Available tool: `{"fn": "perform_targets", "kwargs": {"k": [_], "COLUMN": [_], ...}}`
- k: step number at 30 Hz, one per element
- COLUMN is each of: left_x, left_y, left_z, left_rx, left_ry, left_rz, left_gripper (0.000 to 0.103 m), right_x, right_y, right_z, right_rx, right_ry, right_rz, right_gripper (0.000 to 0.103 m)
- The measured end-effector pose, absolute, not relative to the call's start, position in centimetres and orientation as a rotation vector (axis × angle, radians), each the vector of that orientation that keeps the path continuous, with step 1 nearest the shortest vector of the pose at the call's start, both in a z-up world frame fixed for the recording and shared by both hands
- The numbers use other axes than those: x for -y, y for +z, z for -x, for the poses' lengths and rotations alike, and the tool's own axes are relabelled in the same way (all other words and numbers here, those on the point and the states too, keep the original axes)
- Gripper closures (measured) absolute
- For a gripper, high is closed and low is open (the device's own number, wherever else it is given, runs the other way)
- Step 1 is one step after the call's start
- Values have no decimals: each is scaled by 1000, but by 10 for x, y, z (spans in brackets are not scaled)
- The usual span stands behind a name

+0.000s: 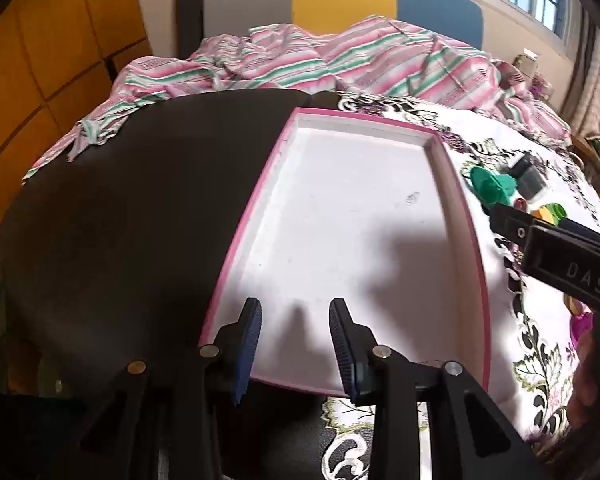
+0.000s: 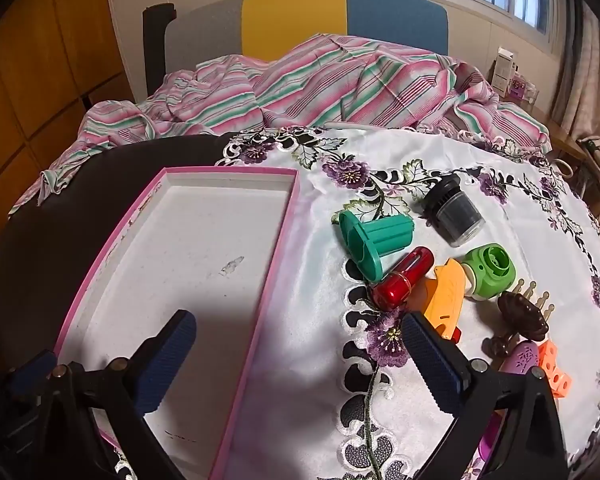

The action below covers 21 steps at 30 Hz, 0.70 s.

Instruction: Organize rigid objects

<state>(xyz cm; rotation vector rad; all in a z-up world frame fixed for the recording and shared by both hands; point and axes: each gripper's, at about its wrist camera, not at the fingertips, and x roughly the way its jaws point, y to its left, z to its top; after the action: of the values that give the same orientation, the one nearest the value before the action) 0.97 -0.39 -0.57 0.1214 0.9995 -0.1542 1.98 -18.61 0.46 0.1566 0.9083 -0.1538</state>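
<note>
The pile of small hard things sits right of centre in the right wrist view, on the embroidered white cloth [image 2: 320,360] over the table: a teal flanged piece [image 2: 374,240] on its side, a red bottle [image 2: 402,278] lying against it, an orange piece [image 2: 446,296] touching the red one, a green round part [image 2: 490,272], a dark jar [image 2: 454,214] tipped over above them, and a brown comb [image 2: 520,314] further right. Left of all that lies the pink-rimmed tray [image 2: 278,248], white inside and holding nothing yet. The right tongs [image 2: 296,364] hang spread as wide as they go, nothing between the pads, straddling the tray's right wall. That's one risk: coming down from here, a pad could catch that rim and shove the tray. The cluster is tight, so closing on the red bottle may nudge the teal piece and set it rolling on that slick-looking cloth. In the left wrist view the left tongs [image 1: 294,344] stand narrowly parted and empty over the tray's near end, low in the frame, where they could block a drop.
</note>
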Motion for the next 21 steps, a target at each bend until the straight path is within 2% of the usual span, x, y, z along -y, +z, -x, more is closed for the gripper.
{"fn": "perform_targets", "kwargs": {"k": [21], "left_x": [8], "left_y": [-12], "left_z": [-16], "left_rx": [-1017], "left_ry": [-211], "left_rz": [-130], "left_gripper": [68], "right_x": [190], "right_y": [2], "right_z": [-21], "right_rx": [-912], "right_ry": [-175], "right_rz": [-153], "right_gripper": [0]}}
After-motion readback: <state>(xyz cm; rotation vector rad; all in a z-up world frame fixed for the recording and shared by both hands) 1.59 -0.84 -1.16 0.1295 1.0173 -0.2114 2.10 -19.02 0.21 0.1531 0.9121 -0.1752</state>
